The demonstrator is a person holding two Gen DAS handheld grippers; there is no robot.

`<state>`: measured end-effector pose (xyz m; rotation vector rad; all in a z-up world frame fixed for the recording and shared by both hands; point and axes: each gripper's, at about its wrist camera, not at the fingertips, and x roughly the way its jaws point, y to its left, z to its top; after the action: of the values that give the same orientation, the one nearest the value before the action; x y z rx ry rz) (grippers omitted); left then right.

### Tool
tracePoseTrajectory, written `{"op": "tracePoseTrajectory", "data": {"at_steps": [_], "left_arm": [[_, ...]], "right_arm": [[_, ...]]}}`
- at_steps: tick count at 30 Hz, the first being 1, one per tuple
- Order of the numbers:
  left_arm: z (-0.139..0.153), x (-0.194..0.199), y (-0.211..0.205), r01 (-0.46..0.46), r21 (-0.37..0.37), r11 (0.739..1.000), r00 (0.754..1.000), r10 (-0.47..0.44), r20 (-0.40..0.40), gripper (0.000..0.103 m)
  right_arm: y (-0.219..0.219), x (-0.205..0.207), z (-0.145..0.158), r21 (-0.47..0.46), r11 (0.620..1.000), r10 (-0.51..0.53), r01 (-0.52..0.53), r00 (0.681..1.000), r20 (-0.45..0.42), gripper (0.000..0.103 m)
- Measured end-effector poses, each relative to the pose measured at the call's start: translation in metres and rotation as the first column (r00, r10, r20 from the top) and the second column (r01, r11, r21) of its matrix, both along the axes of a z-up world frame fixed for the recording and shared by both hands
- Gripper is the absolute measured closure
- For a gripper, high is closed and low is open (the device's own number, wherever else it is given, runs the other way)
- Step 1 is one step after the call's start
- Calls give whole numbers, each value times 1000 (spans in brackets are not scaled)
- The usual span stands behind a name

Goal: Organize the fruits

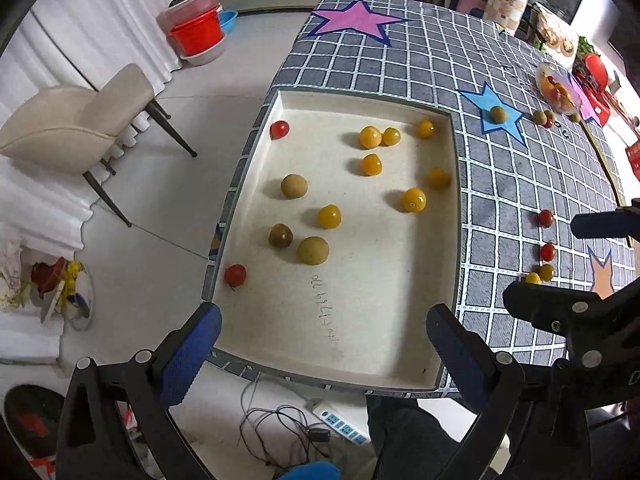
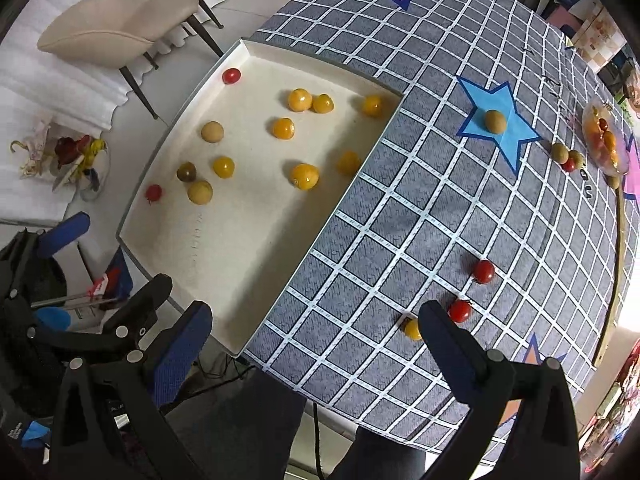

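A cream tray (image 1: 400, 360) (image 2: 256, 280) on the checked table holds several yellow tomatoes (image 1: 414, 199), two red tomatoes (image 1: 235, 274) and brownish round fruits (image 1: 313, 250). My left gripper (image 1: 322, 344) is open and empty above the tray's near end. My right gripper (image 2: 316, 336) is open and empty above the table's near edge, right of the tray. Two red tomatoes (image 2: 484, 271) (image 2: 460, 310) and a yellow one (image 2: 412, 329) lie on the cloth by its right finger. A brown fruit (image 2: 495, 121) sits on a blue star.
A clear bowl of fruit (image 2: 604, 140) stands at the far right with loose fruits (image 2: 560, 151) beside it. A beige chair (image 1: 80, 120) stands left of the table. A power strip and cables (image 1: 340, 424) lie on the floor below the table edge.
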<state>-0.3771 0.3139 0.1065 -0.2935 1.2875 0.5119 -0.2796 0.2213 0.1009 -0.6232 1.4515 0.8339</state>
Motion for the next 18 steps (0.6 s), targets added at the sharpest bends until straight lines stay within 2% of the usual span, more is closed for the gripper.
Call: {"op": "tracePoseTrajectory", "data": {"at_steps": [7, 18], "left_arm": [[3, 6, -7, 38, 6, 999, 999, -38, -6, 0], [3, 3, -12, 39, 5, 999, 999, -39, -14, 0]], "right_arm": [[-2, 0, 8, 13, 1000, -10, 10, 1000, 20, 0], [-3, -3, 9, 16, 1000, -7, 7, 1000, 18, 0]]}}
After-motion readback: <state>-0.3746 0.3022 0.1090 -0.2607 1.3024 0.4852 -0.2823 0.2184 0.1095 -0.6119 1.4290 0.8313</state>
